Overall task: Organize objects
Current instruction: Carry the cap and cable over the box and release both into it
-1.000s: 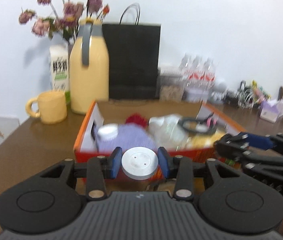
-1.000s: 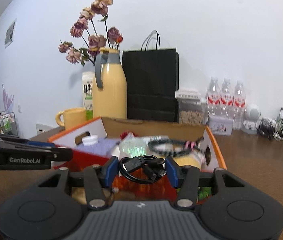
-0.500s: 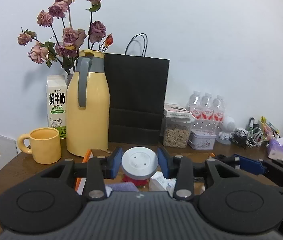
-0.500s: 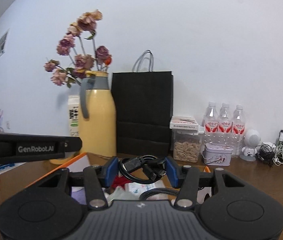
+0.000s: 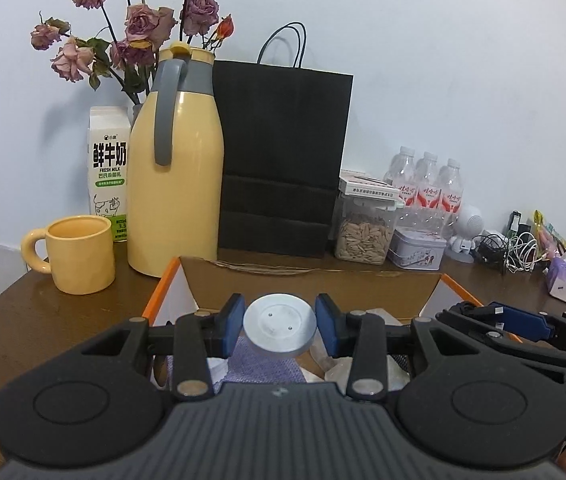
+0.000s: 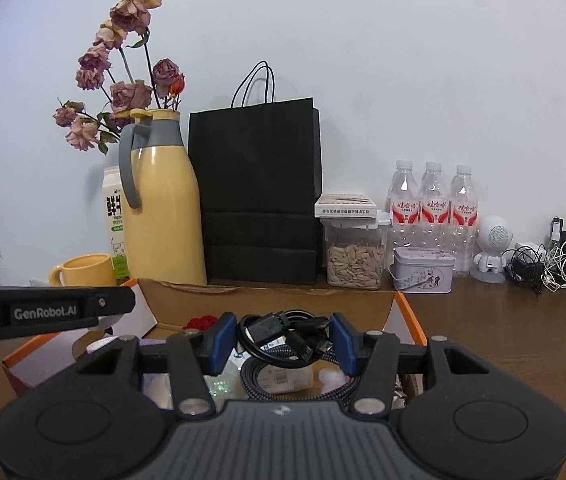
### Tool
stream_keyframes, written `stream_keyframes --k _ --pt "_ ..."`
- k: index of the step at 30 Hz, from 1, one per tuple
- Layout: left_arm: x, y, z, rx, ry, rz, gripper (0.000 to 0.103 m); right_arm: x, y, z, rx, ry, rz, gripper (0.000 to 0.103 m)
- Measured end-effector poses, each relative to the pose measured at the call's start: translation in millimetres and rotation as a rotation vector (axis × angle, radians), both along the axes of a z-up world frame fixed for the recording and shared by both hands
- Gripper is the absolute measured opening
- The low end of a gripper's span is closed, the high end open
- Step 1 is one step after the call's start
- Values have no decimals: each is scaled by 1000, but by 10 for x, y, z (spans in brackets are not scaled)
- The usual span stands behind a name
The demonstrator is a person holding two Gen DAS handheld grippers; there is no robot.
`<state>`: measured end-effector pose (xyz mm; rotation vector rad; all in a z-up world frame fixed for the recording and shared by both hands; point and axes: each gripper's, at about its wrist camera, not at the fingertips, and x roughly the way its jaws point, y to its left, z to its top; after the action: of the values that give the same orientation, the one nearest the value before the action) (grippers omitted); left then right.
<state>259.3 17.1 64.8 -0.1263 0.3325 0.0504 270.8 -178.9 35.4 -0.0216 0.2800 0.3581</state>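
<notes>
- Left wrist view: the left tool (image 5: 279, 327) pinches a round disc (image 5: 279, 327), smooth pale metal or plastic, flat-faced, above the open cardboard box (image 5: 311, 287) on the brown tabletop (image 5: 43, 312).
- Right wrist view: the right tool (image 6: 284, 340) pinches a coiled black cable (image 6: 283, 334), glossy and rubbery, over the same box.
- Judged step: carrying both items at the box, either just lifted out or about to go in.
- Next move calls for choosing a spot, then lowering gently; the cable coil may spring loose.

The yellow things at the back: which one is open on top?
The yellow mug, left of the yellow thermos jug. Its mouth is open, while the taller jug is capped with a lid and a grey handle.
</notes>
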Motion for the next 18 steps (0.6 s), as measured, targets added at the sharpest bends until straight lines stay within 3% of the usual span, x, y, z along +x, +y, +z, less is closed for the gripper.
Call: stream_keyframes --k 3,4,5,6,7,18 --pt "-33 -26 3 6 -20 -1 40 1 -6 -1 -2 3 -7 52" --pt "-43 -22 -3 1 -30 4 47 -2 -6 -5 -7 5 -15 52" --pt "-35 -16 -2 -4 -32 10 58 -10 -1 -11 -14 3 -25 62" --pt "-33 -3 -9 -11 -30 21 92 -21 7 -20 -22 -2 -34 86" --pt "-37 11 -15 -15 -35 33 103 -41 12 -28 -28 -14 -40 102" --pt "-53 56 -19 -24 -44 70 103 -78 0 -14 -23 -32 -48 103"
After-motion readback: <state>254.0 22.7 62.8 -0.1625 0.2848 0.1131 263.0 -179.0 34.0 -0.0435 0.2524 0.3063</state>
